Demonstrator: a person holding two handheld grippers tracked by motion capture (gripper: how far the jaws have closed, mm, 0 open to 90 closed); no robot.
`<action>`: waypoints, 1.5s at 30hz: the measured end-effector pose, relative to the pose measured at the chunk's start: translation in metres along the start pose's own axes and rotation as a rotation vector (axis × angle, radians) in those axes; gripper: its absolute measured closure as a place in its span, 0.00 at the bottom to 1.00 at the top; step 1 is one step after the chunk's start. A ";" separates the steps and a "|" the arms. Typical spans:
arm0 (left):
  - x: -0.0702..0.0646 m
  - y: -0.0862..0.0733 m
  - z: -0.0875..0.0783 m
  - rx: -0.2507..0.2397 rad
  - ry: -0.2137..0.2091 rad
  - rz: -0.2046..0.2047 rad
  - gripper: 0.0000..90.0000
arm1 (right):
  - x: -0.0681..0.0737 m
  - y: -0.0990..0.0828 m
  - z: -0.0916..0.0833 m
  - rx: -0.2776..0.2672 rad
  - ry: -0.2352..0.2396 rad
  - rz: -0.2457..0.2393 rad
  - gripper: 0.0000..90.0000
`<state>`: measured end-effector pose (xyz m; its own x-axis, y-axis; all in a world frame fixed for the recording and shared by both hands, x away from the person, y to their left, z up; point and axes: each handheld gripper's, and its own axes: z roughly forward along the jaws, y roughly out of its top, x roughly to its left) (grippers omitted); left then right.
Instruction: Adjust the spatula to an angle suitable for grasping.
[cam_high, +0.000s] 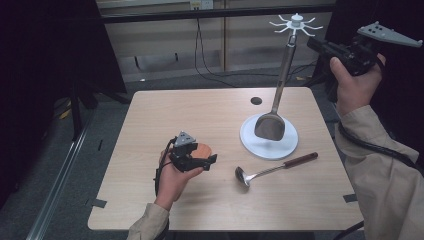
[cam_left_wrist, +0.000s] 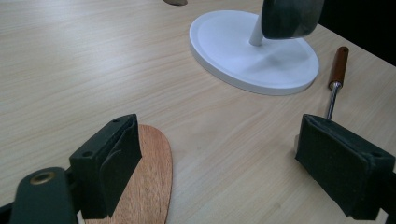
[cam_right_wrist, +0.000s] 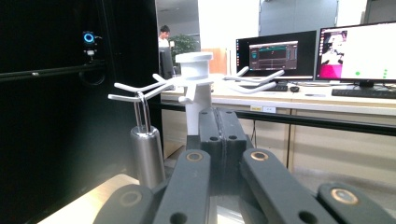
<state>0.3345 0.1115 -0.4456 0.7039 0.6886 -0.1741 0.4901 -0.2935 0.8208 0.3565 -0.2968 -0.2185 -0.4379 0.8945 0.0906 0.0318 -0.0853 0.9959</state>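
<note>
A white rack (cam_high: 295, 23) with radiating hooks rises from a round white base (cam_high: 252, 142) at the table's right. From one hook hangs a metal spatula (cam_high: 270, 126), its blade just over the base. A ladle (cam_high: 265, 172) with a wooden handle lies in front of the base. My left gripper (cam_high: 205, 157) stands open low over a round wooden disc (cam_high: 204, 149); in the left gripper view the disc (cam_left_wrist: 149, 177) lies under the left jaw. My right gripper (cam_high: 313, 45) is raised, shut and empty, its tip (cam_right_wrist: 219, 116) close to the rack top (cam_right_wrist: 194, 65) and the spatula's handle (cam_right_wrist: 147, 154).
The light wooden table (cam_high: 150, 120) has a small dark hole (cam_high: 256, 100) near its far edge. Dark screens stand at left and right. Cables run along the floor behind. Desks with monitors (cam_right_wrist: 355, 46) lie beyond the rack in the right gripper view.
</note>
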 end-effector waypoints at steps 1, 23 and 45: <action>0.000 0.000 0.000 0.002 0.000 0.002 0.15 | 0.001 0.001 0.000 -0.001 0.003 0.000 1.00; -0.002 0.001 -0.001 -0.004 -0.005 0.004 0.15 | 0.016 0.003 0.007 -0.013 0.049 -0.022 1.00; -0.003 0.001 -0.002 0.000 0.000 0.009 0.15 | 0.025 0.002 0.013 -0.013 0.069 -0.016 1.00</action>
<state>0.3322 0.1108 -0.4430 0.7080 0.6862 -0.1670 0.4838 -0.2991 0.8225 0.3570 -0.2691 -0.2141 -0.4993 0.8633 0.0736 0.0128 -0.0776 0.9969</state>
